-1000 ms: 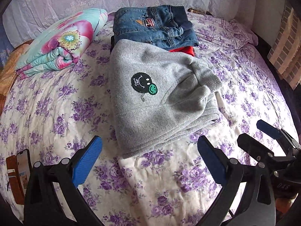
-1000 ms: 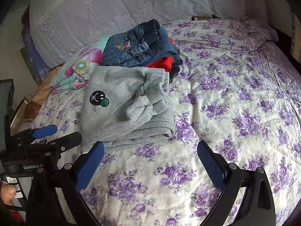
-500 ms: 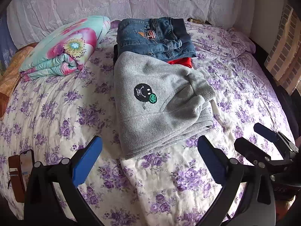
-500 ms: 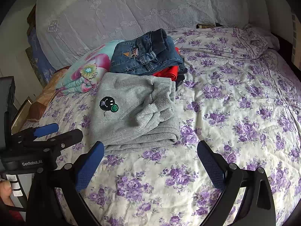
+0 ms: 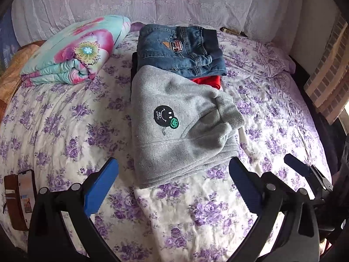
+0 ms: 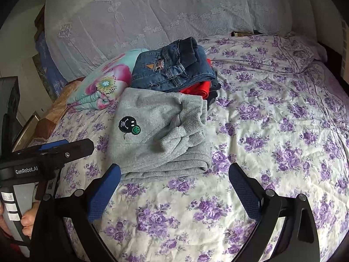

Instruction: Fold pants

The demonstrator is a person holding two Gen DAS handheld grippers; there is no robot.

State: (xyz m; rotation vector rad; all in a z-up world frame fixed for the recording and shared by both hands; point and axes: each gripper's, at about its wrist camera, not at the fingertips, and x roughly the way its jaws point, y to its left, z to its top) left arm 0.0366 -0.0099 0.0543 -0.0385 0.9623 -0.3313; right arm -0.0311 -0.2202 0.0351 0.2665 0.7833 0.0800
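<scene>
Left wrist view shows your left gripper (image 5: pixel 173 182) and right gripper (image 6: pixel 174 185) both spread wide and empty above the bedspread (image 5: pixel 65 118), with the folded grey pants (image 5: pixel 181 128) lying mid-bed, against the jeans (image 5: pixel 178 48).

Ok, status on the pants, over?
Left gripper open, right gripper open, both empty. Grey pants folded on the bed, untouched. Nothing in the way.

Grey pants (image 5: pixel 181 128), blue jeans (image 5: pixel 178 48), purple-flowered white sheet (image 5: pixel 65 126), teal-pink quilt (image 5: pixel 72 52)
</scene>
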